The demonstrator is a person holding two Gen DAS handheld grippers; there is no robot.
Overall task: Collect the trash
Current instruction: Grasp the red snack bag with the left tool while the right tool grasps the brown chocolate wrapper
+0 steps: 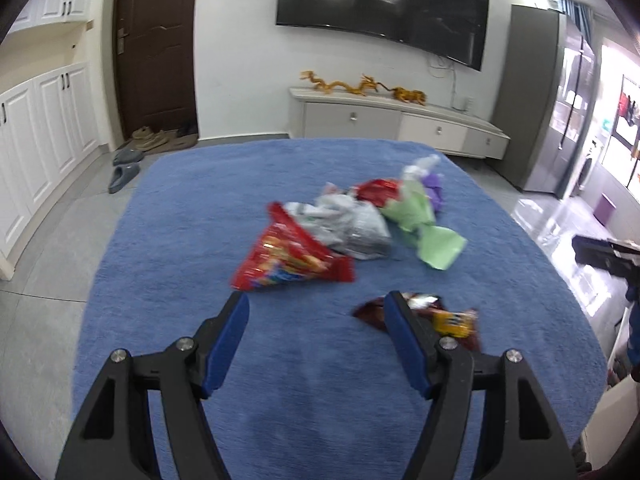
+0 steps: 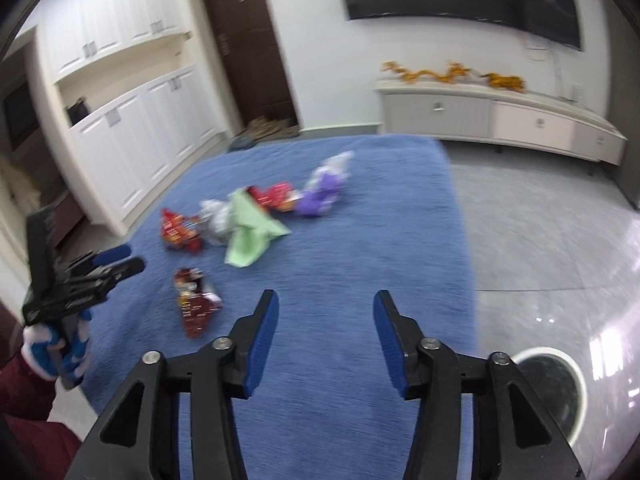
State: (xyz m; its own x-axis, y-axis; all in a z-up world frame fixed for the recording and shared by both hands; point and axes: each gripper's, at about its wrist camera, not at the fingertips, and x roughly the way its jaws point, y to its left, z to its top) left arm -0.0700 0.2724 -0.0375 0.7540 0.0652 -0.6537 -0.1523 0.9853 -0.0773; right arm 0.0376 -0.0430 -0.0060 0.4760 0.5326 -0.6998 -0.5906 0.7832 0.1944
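We see a blue rug (image 1: pixel 192 240) spread over a grey tiled floor (image 2: pixel 540 240), and we take the rug as our landmark. Its far edge stops short of the long white cabinet (image 1: pixel 400 120) under the television (image 1: pixel 380 0); bare floor runs along both its sides. Off its near right corner stands one round white-rimmed bin (image 2: pixel 552 392).

On the rug's middle we count a cluster of trash: one red snack bag (image 1: pixel 288 260), one silver wrapper (image 1: pixel 352 224), one green paper (image 1: pixel 420 228), a second red wrapper (image 1: pixel 376 190) and one purple wrapper (image 1: pixel 434 192), the last with something pale at its far end. One dark red packet (image 1: pixel 456 322) lies apart, nearer us.

Left gripper (image 1: pixel 318 306): its fingers are released, nothing between them, the dark packet just behind the right one. Right gripper (image 2: pixel 326 306): fingers spread, grasping nothing, over open rug near its right edge. No earlier view is given.
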